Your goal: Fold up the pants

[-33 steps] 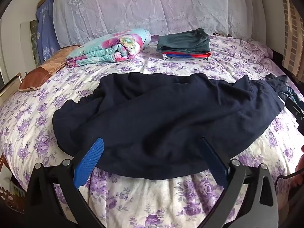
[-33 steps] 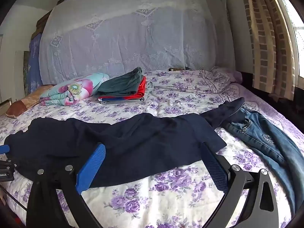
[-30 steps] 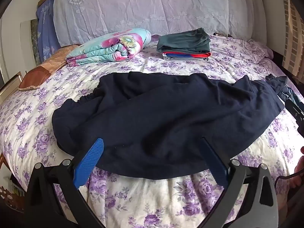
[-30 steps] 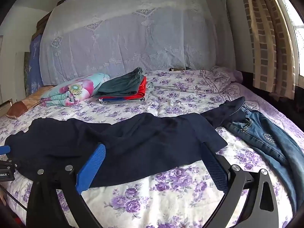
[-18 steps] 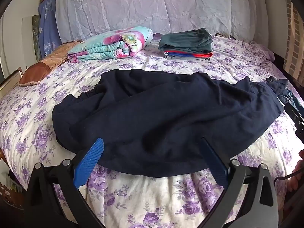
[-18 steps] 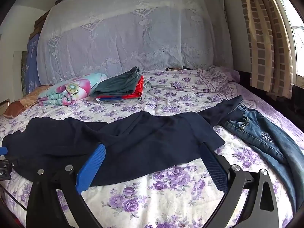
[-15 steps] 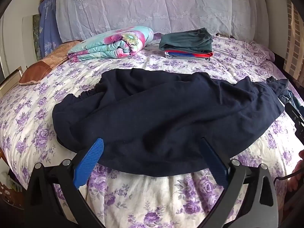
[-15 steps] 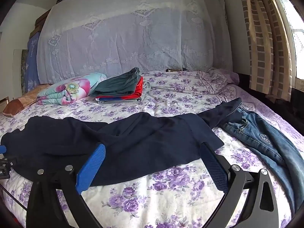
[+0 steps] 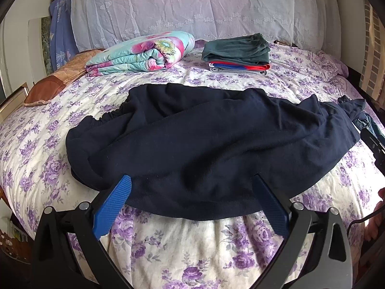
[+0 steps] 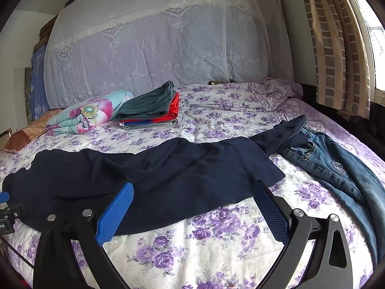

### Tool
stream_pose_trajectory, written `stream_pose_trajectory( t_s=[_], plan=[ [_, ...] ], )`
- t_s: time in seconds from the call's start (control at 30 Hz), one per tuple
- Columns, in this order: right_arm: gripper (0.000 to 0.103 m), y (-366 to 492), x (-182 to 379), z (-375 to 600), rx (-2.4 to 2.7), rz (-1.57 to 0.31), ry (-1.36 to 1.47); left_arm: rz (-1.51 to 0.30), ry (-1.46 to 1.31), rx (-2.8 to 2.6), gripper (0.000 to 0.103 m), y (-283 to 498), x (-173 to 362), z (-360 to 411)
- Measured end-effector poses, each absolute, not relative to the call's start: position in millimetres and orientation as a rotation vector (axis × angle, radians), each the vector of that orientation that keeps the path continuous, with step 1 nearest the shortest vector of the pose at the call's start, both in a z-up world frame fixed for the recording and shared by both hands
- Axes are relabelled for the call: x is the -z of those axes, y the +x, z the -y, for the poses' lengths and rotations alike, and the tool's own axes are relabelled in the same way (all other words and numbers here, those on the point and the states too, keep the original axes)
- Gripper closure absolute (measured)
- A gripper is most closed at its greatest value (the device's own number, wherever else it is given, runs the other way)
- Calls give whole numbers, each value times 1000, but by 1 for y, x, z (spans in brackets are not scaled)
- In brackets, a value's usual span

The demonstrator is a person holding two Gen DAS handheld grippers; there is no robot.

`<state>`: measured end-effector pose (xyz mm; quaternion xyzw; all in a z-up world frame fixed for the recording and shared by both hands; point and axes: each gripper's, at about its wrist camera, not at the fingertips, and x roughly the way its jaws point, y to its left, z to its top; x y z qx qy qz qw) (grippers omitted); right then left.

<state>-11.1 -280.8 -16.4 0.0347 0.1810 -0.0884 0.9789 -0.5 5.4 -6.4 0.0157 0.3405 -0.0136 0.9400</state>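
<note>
Dark navy pants (image 9: 204, 142) lie loosely spread across the flowered bed, waistband at the left, legs running right. In the right wrist view the same navy pants (image 10: 156, 175) stretch from the left edge toward the jeans. My left gripper (image 9: 192, 180) hovers open over the pants' near hem, blue pads wide apart with nothing between them. My right gripper (image 10: 192, 186) is open too, above the near edge of the legs. The left gripper's tip (image 10: 4, 196) shows at the far left of the right wrist view.
Blue jeans (image 10: 336, 171) lie at the bed's right side, touching the navy leg end. A stack of folded clothes (image 9: 237, 53) and a folded floral quilt (image 9: 142, 53) sit near the lace-covered headboard (image 10: 156, 43). A brown pillow (image 9: 55, 84) is at the left; curtains (image 10: 336, 48) hang on the right.
Both views shift only slightly, as the grippers drift a little over the bed. The pants have not moved and both grippers stay open.
</note>
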Motion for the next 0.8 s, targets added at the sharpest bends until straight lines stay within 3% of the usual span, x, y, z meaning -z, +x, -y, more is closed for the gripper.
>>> stream_pose_trajectory(
  t_s=[0.8],
  plan=[
    [3,-9,20,286,178,-375,103,-699,33,25,5,-1,11,-8]
  ],
)
